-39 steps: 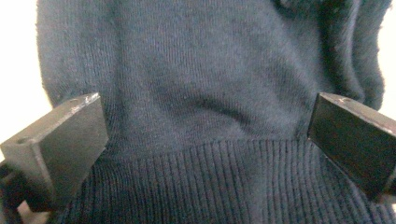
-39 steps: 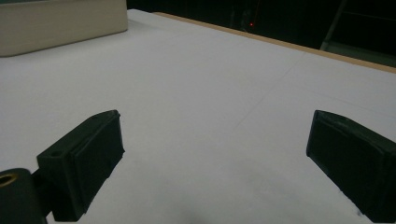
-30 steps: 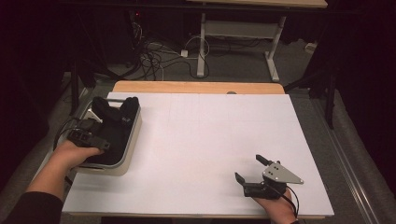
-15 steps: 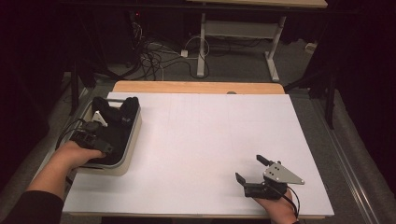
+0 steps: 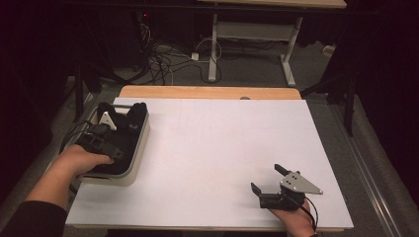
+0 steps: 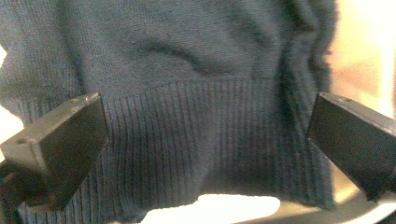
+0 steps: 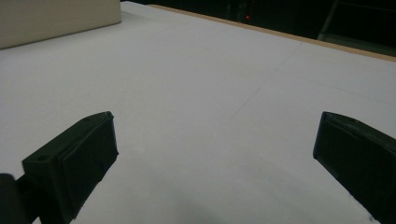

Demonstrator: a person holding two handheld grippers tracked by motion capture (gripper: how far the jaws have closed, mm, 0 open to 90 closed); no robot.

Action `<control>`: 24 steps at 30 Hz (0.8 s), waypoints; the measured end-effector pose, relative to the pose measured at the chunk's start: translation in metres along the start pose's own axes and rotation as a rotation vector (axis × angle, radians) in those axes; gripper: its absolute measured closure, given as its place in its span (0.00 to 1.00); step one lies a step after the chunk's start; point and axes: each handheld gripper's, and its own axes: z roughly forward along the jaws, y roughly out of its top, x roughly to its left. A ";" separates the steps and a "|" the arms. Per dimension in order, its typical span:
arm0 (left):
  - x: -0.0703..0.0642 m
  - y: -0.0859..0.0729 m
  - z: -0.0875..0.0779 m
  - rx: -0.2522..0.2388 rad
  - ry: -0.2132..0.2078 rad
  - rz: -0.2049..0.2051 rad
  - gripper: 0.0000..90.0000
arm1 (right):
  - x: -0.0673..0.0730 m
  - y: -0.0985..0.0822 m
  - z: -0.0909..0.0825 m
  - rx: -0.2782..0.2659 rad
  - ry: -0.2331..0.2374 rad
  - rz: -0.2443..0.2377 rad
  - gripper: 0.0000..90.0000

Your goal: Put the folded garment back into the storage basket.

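Left gripper (image 5: 106,136) sits inside the cream-coloured bin (image 5: 140,153) at the left edge of the table (image 5: 212,143), held by the person's left hand (image 5: 79,160). Its jaws stand wide apart in the left gripper view, with the dark knitted garment (image 6: 196,93) between and behind them; the ribbed hem of the garment lies level with the jaw tips. Contact between jaws and fabric cannot be confirmed. The garment lies in the bin, covering most of its interior.

Right gripper (image 5: 269,178) rests near the front right corner of the table, held by the right hand (image 5: 294,219). Its jaws are wide apart over bare white surface, gripping nothing.
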 end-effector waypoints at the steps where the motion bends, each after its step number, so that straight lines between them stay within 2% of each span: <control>1: -0.001 0.000 -0.002 -0.003 -0.002 0.001 0.00 | 0.000 -0.001 0.000 0.002 -0.004 0.002 0.00; 12: -0.015 0.001 -0.017 -0.021 -0.017 0.019 0.00 | -0.002 -0.004 0.000 0.008 -0.019 0.022 0.00; 16: -0.025 0.002 -0.024 -0.035 -0.021 0.035 0.00 | -0.002 -0.004 0.000 0.007 -0.020 0.018 0.00; 24: -0.040 0.008 -0.025 -0.034 -0.035 0.058 0.00 | -0.001 -0.003 -0.001 0.006 -0.021 0.017 0.00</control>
